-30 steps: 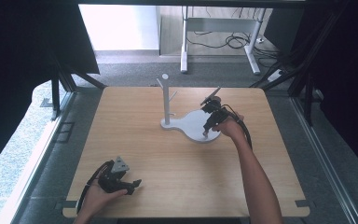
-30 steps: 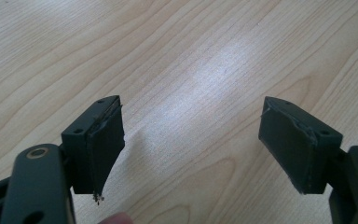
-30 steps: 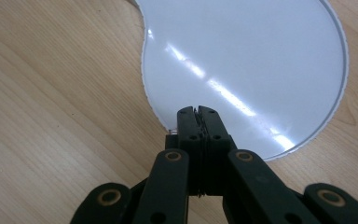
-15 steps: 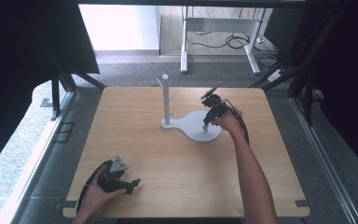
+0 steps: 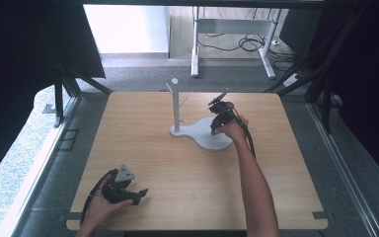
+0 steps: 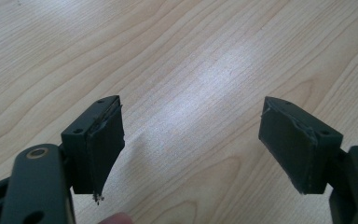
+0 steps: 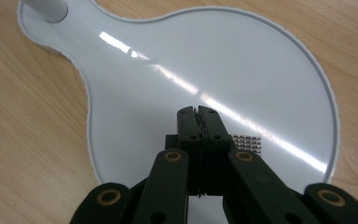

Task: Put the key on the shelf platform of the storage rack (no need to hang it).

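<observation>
High view: the right gripper [image 5: 216, 129] sits over the white glossy plastic pear-shaped stand base [image 5: 205, 140], just past centre of the light wooden surface [image 5: 187, 187] toward one o'clock. A white upright post with pegs [image 5: 175, 103] rises at the base's narrow end, at ten o'clock from the gripper. The right gripper view shows the jaws pressed fully together, nothing visibly between them, tips just above the base. A small strip of metal beads [image 7: 246, 142] lies on the base just at three o'clock of the tips. The left gripper [image 5: 139, 194] rests near the surface's seven o'clock corner, jaws spread wide and empty above bare wood.
</observation>
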`<act>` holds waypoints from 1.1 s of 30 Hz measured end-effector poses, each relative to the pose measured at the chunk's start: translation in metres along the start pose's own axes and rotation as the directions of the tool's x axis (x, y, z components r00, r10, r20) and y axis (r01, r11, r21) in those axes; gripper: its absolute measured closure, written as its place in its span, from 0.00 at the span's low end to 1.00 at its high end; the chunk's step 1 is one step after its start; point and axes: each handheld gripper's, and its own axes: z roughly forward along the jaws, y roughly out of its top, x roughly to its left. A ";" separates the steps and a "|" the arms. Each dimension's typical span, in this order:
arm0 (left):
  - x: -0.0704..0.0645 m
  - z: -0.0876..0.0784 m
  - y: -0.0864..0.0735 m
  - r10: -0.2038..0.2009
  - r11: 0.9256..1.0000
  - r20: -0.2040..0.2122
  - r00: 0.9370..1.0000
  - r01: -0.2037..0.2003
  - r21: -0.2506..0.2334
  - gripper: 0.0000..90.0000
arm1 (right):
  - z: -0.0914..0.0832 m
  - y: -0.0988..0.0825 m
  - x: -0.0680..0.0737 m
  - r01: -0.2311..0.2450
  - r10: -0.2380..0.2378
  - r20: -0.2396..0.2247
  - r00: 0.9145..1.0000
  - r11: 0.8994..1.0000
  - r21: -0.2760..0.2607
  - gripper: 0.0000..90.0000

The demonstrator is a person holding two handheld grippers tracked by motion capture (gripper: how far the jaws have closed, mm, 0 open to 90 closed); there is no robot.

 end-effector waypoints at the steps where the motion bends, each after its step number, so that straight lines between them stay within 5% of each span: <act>1: 0.000 0.000 0.000 0.000 1.000 0.000 1.000 0.000 0.000 0.25 | 0.002 0.000 0.001 0.000 0.000 0.001 1.000 1.000 -0.001 1.00; 20: -0.002 0.002 0.001 0.006 1.000 0.001 1.000 -0.006 0.005 0.25 | 0.005 -0.004 0.009 0.045 -0.045 -0.009 0.999 0.999 0.003 0.90; 33: 0.000 -0.001 0.000 -0.003 1.000 -0.005 1.000 0.003 -0.004 0.25 | -0.018 -0.018 0.018 0.067 -0.069 -0.051 0.996 0.997 -0.047 0.71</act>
